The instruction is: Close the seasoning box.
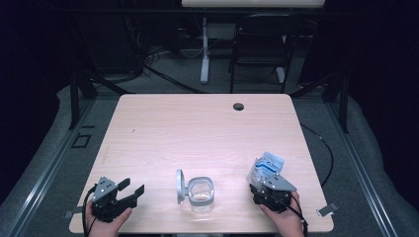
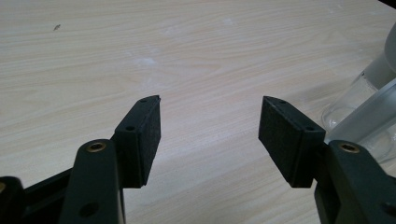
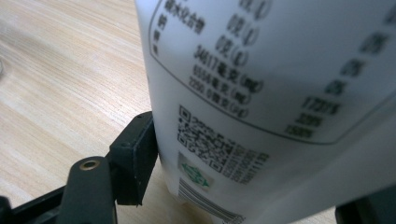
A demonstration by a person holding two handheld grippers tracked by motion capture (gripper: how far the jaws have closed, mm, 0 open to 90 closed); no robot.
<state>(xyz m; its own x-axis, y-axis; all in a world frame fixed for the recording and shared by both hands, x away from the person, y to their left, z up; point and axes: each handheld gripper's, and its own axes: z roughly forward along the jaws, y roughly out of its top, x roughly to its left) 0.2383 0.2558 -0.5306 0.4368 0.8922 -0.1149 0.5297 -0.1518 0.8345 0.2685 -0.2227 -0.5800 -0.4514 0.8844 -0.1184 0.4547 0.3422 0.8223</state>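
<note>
A white and blue printed packet (image 1: pixel 267 166) stands up at the table's front right, with my right gripper (image 1: pixel 262 181) shut on its lower part. In the right gripper view the packet (image 3: pixel 271 93) shows small print and a QR code, pressed against the left pad (image 3: pixel 137 149) of my right gripper (image 3: pixel 257 163). A clear jar (image 1: pixel 201 193) sits at the front middle, its hinged lid (image 1: pixel 180 186) swung up to its left. My left gripper (image 1: pixel 133 185) rests at the front left, open and holding nothing. In its own view, the left gripper (image 2: pixel 210 112) points over bare wood, with the jar (image 2: pixel 369 93) at the right edge.
The light wooden table (image 1: pixel 197 128) has a cable hole (image 1: pixel 238 106) near its far edge. A black chair (image 1: pixel 262 44) and a white desk leg (image 1: pixel 204 49) stand beyond it. Both of the person's hands are at the front edge.
</note>
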